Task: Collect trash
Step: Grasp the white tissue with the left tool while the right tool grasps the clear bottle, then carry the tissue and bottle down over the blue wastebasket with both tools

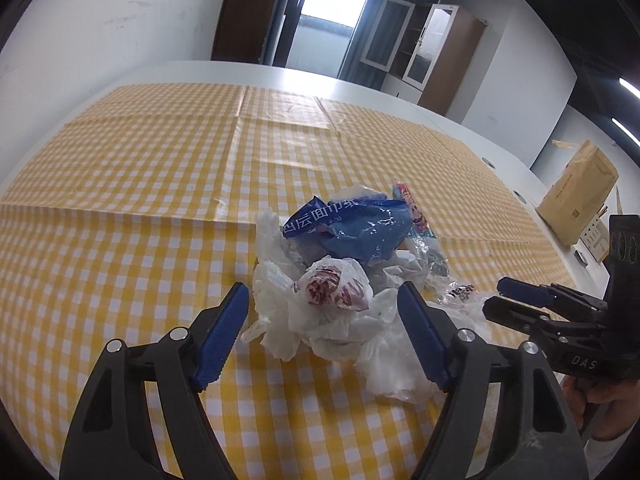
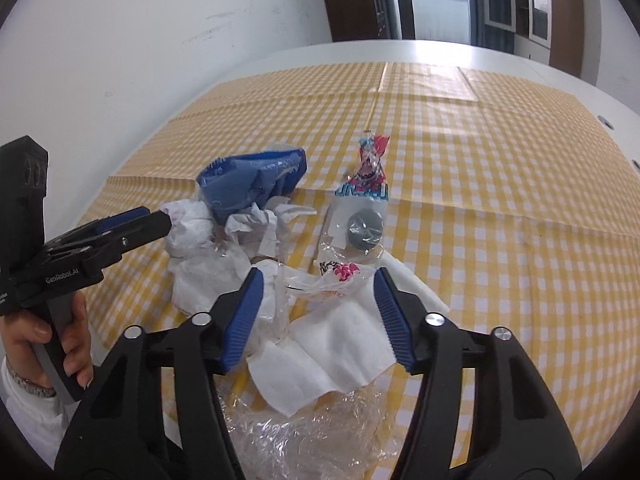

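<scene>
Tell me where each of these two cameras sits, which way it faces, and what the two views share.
Left wrist: on the left gripper, angled down at the trash pile; the right gripper enters from the right.
Right wrist: on the right gripper, angled down at a white napkin; the left gripper and left hand show on the left.
Shared: blue wrapper, checked tablecloth.

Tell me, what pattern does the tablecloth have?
The tablecloth has a yellow and white check pattern, clearest in the left wrist view.
</scene>
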`<move>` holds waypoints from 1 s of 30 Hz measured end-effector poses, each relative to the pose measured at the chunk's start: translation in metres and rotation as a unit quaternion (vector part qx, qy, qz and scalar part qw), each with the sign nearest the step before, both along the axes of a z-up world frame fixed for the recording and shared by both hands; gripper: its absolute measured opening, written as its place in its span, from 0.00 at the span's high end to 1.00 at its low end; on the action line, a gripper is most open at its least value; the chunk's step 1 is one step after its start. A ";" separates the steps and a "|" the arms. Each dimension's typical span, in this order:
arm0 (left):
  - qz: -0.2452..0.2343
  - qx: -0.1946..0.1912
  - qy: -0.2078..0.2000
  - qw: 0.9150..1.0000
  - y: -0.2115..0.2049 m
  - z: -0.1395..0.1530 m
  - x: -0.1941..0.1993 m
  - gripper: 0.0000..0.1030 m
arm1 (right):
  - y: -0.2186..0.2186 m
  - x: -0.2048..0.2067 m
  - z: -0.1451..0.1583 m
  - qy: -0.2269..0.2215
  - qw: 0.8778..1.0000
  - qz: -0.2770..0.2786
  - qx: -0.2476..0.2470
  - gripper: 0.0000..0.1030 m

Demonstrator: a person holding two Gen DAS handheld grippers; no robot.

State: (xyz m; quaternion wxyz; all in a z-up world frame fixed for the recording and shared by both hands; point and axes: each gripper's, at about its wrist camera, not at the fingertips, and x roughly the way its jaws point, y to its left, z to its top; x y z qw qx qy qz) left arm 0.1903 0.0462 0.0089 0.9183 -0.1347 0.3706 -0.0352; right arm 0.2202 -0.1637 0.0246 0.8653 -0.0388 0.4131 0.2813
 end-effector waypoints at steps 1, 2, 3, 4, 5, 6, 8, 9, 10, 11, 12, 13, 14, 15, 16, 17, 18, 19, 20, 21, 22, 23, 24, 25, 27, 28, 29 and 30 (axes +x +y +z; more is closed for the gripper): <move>-0.002 -0.002 0.003 1.000 0.000 -0.002 0.003 0.30 | 0.001 0.003 -0.003 0.006 1.000 0.000 -0.005 0.56; -0.004 -0.003 0.006 1.000 0.001 -0.004 0.006 0.30 | 0.003 0.004 -0.006 0.008 1.000 0.001 -0.011 0.59; -0.006 -0.004 0.011 1.000 0.001 -0.007 0.009 0.33 | 0.006 0.005 -0.009 0.006 1.000 0.001 -0.017 0.68; -0.008 -0.002 0.013 1.000 0.001 -0.008 0.010 0.48 | 0.007 0.004 -0.009 -0.004 1.000 -0.004 -0.022 0.77; -0.011 0.001 0.014 1.000 0.000 -0.009 0.011 0.59 | 0.010 0.003 -0.010 -0.015 0.999 -0.006 -0.034 0.81; -0.011 0.001 0.011 1.000 0.002 -0.009 0.010 0.66 | 0.012 0.002 -0.010 -0.023 0.999 -0.006 -0.043 0.86; -0.002 -0.003 -0.002 1.000 0.009 -0.006 0.006 0.69 | 0.013 -0.001 -0.008 -0.031 0.999 0.000 -0.041 0.92; -0.003 -0.011 -0.008 1.000 0.012 -0.005 0.004 0.70 | 0.013 -0.002 -0.007 -0.034 0.999 0.000 -0.042 0.94; -0.005 -0.018 -0.012 1.000 0.014 -0.004 0.003 0.70 | 0.013 -0.003 -0.004 -0.040 0.998 0.000 -0.042 0.96; -0.006 -0.025 -0.016 1.000 0.016 -0.002 0.000 0.70 | 0.012 -0.005 -0.002 -0.046 0.998 0.000 -0.041 0.96; -0.008 -0.030 -0.021 0.999 0.017 -0.001 -0.003 0.70 | 0.011 -0.007 0.001 -0.053 0.998 -0.001 -0.041 0.97; -0.011 -0.034 -0.027 0.999 0.017 0.001 -0.006 0.70 | 0.010 -0.009 0.004 -0.061 0.997 -0.003 -0.040 0.97; -0.013 -0.037 -0.033 0.999 0.017 0.003 -0.009 0.70 | 0.009 -0.011 0.007 -0.067 0.997 -0.002 -0.036 0.98; -0.013 -0.038 -0.039 0.998 0.017 0.005 -0.014 0.70 | 0.008 -0.013 0.009 -0.073 0.997 -0.001 -0.033 0.98; -0.011 -0.039 -0.042 0.998 0.018 0.007 -0.017 0.70 | 0.007 -0.017 0.012 -0.081 0.996 -0.002 -0.032 0.98; -0.008 -0.041 -0.046 0.998 0.019 0.009 -0.020 0.70 | 0.005 -0.019 0.015 -0.089 0.996 -0.003 -0.031 0.98; -0.005 -0.044 -0.049 0.998 0.020 0.011 -0.025 0.70 | 0.004 -0.021 0.019 -0.098 0.995 -0.004 -0.029 0.98; -0.001 -0.048 -0.054 0.997 0.022 0.013 -0.030 0.70 | 0.002 -0.025 0.023 -0.107 0.994 -0.007 -0.026 0.99; 0.002 -0.052 -0.058 0.997 0.023 0.016 -0.034 0.70 | -0.001 -0.029 0.027 -0.115 0.993 -0.011 -0.023 0.99; 0.004 -0.055 -0.063 0.997 0.024 0.017 -0.038 0.70 | -0.004 -0.033 0.031 -0.123 0.992 -0.015 -0.017 0.99; 0.006 -0.057 -0.068 0.996 0.025 0.019 -0.042 0.70 | -0.007 -0.036 0.035 -0.128 0.992 -0.017 -0.011 0.99; 0.008 -0.059 -0.073 0.996 0.025 0.022 -0.046 0.70 | -0.009 -0.039 0.037 -0.132 0.991 -0.019 -0.008 0.99; 0.009 -0.059 -0.077 0.995 0.026 0.023 -0.050 0.70 | -0.011 -0.043 0.040 -0.137 0.990 -0.020 -0.005 0.99; 0.010 -0.059 -0.081 0.995 0.025 0.025 -0.054 0.70 | -0.013 -0.049 0.042 -0.144 0.989 -0.021 -0.003 0.99; 0.013 -0.053 -0.089 0.995 0.023 0.029 -0.064 0.70 | -0.016 -0.061 0.048 -0.158 0.987 -0.019 0.002 0.99; 0.015 -0.051 -0.092 0.994 0.023 0.030 -0.069 0.70 | -0.019 -0.063 0.050 -0.163 0.986 -0.018 0.004 0.99; 0.017 -0.051 -0.095 0.994 0.023 0.031 -0.073 0.70 | -0.022 -0.069 0.052 -0.168 0.986 -0.017 0.007 0.99; 0.020 -0.051 -0.099 0.994 0.022 0.032 -0.078 0.70 | -0.024 -0.075 0.055 -0.174 0.985 -0.016 0.010 0.99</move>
